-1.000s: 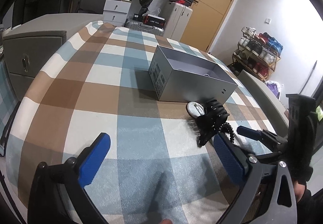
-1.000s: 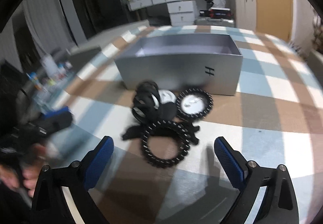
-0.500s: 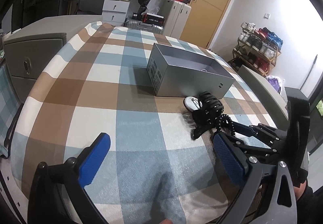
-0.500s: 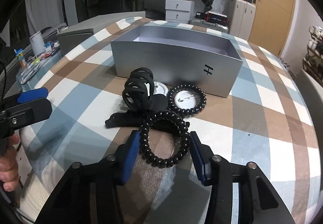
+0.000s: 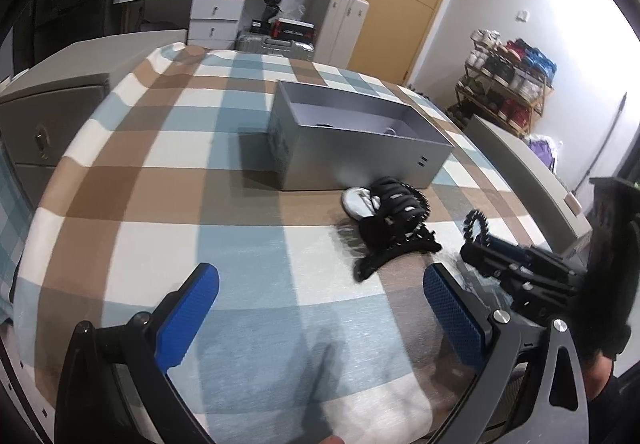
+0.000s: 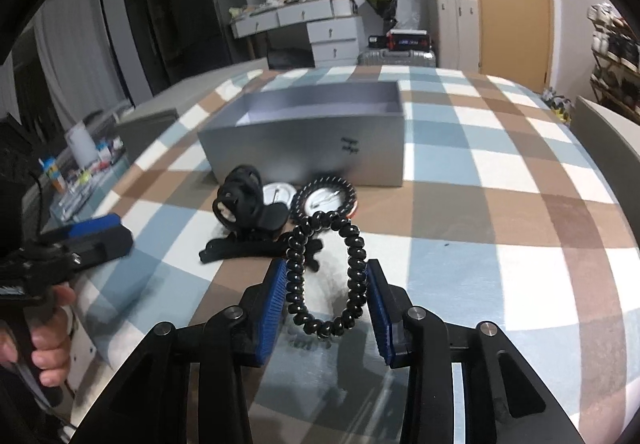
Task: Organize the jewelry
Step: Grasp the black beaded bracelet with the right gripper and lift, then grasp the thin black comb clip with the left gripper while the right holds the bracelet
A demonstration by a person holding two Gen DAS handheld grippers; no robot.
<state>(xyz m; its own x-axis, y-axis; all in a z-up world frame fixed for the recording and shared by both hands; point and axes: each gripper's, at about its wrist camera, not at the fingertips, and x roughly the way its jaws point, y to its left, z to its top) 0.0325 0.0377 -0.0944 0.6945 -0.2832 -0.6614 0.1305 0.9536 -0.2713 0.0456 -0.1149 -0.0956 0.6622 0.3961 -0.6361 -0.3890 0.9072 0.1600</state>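
- I am squeezing the black spiral hair tie [image 6: 326, 276] between the blue pads of my right gripper [image 6: 327, 298].
- The hair tie is hanging in a loop, lifted off the tabletop [image 6: 500, 228], on the near side of the grey box [image 6: 304, 142].
- My left gripper [image 5: 320, 316] is wide open and holding nothing. It is hovering over the tabletop, near the front of the grey box [image 5: 356, 148].
- The grey box is sitting open in the middle of the checked cloth.
- A black hair claw [image 6: 240, 200] is lying just in front of the box, and a long black clip [image 6: 244, 246] is lying next to it.
- A round white badge [image 6: 278, 192] is peeking out behind the claw, close to the box.
- Another black spiral hair tie [image 6: 324, 198] is lying flat around a second white badge, right beside the box wall.
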